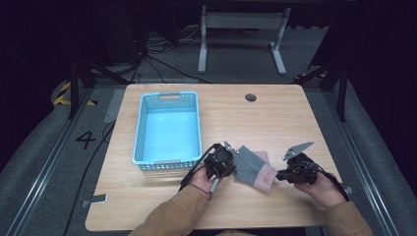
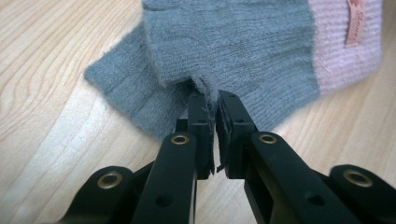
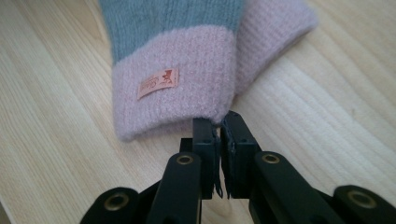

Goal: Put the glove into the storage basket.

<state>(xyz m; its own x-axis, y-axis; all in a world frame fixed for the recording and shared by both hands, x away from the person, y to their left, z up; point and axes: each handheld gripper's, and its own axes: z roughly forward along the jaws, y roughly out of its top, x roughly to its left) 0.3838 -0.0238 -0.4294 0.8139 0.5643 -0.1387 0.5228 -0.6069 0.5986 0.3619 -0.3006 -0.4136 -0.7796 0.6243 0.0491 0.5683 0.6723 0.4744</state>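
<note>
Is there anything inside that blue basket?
No, the blue basket shows a bare floor in the high view, and the grey and pink knit piece lies beside it on the table.

From the high view, the table (image 1: 275,123) was lit evenly from above while the floor and the room around it sank into near black. Shadows under the blue basket (image 1: 168,129) were soft and short. Both gripper views were bright and warm, with no glare. In them the knitted glove (image 3: 177,56) was fairly sharp, the wood grain farther off softened, and the black jaws close to the lens were slightly blurred.
</note>
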